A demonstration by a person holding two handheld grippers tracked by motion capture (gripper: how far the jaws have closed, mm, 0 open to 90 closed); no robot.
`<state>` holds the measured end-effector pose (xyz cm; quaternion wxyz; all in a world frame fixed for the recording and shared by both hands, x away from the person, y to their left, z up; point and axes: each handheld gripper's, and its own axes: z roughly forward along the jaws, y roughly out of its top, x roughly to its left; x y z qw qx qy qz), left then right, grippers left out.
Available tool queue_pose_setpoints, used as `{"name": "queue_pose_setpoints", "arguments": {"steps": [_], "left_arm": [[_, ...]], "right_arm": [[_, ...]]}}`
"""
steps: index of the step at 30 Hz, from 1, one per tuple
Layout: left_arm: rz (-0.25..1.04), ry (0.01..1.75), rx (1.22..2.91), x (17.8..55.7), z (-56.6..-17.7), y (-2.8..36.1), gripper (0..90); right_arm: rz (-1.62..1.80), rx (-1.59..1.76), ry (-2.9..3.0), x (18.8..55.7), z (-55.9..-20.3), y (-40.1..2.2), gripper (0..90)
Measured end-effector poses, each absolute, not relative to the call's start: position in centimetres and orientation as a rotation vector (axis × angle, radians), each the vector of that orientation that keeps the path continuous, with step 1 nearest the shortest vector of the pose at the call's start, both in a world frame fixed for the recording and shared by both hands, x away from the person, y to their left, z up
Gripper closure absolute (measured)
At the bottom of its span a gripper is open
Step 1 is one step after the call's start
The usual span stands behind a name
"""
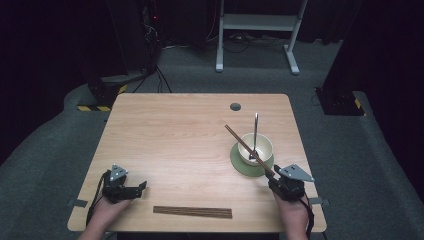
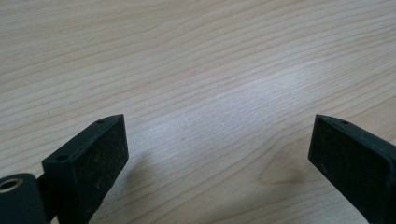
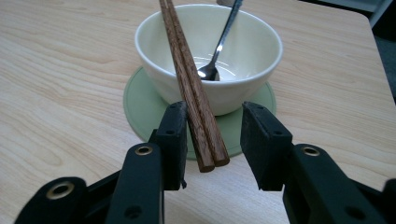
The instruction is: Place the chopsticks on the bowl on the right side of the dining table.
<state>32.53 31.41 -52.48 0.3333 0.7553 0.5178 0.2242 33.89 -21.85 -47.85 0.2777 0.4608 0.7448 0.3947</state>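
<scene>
The far tips of the chopsticks [image 3: 194, 88] are cut off by the top edge of the right gripper view, and so is most of the spoon [image 3: 219, 49] handle; in the high view the pair reads as a single dark line. There are two chopsticks here, lying together across the rim of one cream bowl [image 3: 243, 51], which stands on one green saucer [image 3: 140, 109] at the right of the table [image 1: 175, 135]. Their near ends lie between the jaws of the right gripper [image 3: 212, 135], touching the left-hand jaw; a clear gap separates them from the other, so the jaws are part open with no grip. One spoon leans in the bowl. More chopsticks [image 1: 192, 212] lie flat along the table's lower edge; their number is hard to make out. The left gripper [image 2: 217, 149] stands wide open with nothing in it, over bare wood at the lower left. The table's middle and left are free.
</scene>
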Motion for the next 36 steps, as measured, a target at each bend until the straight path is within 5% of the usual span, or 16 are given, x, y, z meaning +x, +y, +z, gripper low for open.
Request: {"name": "queue_pose_setpoints", "arguments": {"steps": [15, 36], "left_arm": [[0.557, 1.138, 1.926, 34.6, -48.8, 27.4, 9.3], [0.520, 1.048, 1.929, 40.5, -47.3, 16.9, 14.4]], "right_arm": [[1.036, 1.274, 1.961, 33.9, -47.9, -23.5, 56.2], [1.014, 1.338, 1.924, 35.9, -47.7, -26.6, 55.5]]}}
